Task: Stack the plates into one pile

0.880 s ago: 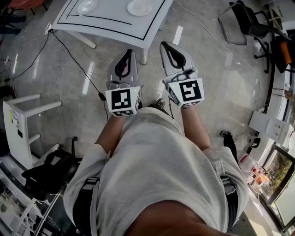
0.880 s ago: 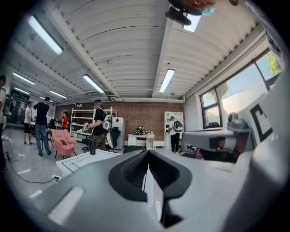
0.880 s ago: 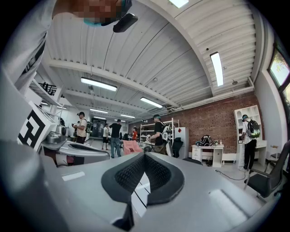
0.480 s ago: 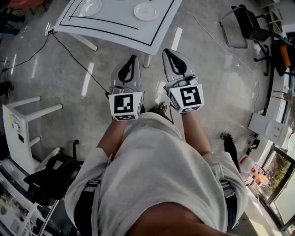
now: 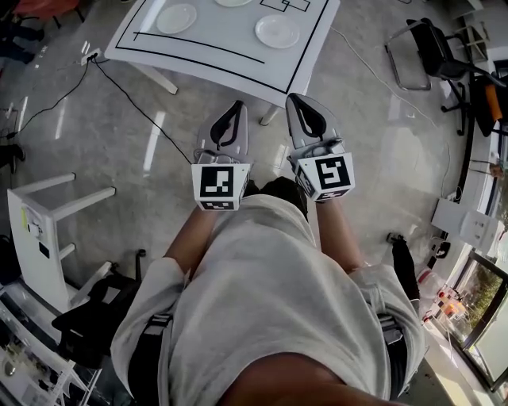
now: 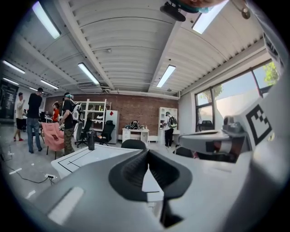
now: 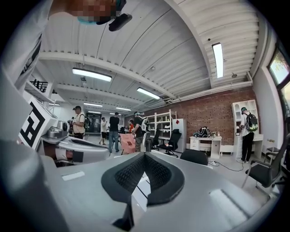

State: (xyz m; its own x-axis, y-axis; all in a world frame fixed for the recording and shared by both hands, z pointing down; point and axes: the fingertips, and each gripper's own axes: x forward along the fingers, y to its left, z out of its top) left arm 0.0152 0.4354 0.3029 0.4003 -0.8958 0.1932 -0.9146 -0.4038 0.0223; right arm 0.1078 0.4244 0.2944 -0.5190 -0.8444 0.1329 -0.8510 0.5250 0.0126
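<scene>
The person stands just short of the white desk [image 5: 230, 49] with the left gripper [image 5: 232, 119] and right gripper [image 5: 306, 116] side by side, both squeezed closed on nothing, while the near-left plate [image 5: 176, 17] and near-right plate [image 5: 277, 31] lie well apart, unstacked.

My head view's top edge cuts a third plate [image 5: 233, 2] to a sliver and crops the table's [image 5: 226, 40] far side. In the left gripper view the table lies too flat for me to pick out plates.
</scene>
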